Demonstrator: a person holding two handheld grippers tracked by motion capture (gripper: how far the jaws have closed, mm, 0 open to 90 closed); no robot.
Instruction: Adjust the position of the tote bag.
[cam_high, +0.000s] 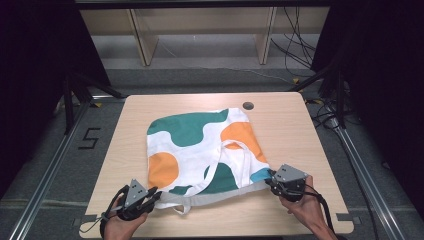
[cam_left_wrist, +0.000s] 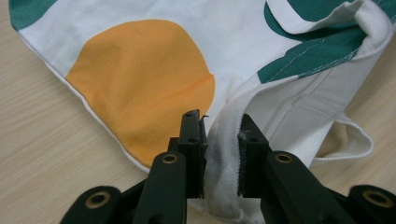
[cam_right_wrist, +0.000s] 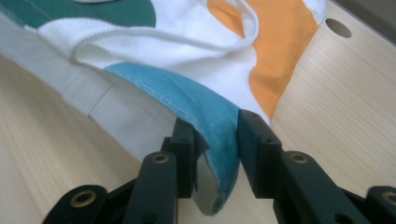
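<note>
I have the tote bag lying flat mid-table, its open mouth along the near edge toward six o'clock. My left gripper is pinched on the white hem at the bag's seven o'clock corner; my right gripper has its jaws clamped on the blue corner at four o'clock. I judge this the grasp step before folding. Next I'd lift both corners evenly toward twelve o'clock, keeping the loose strap from bunching.
</note>
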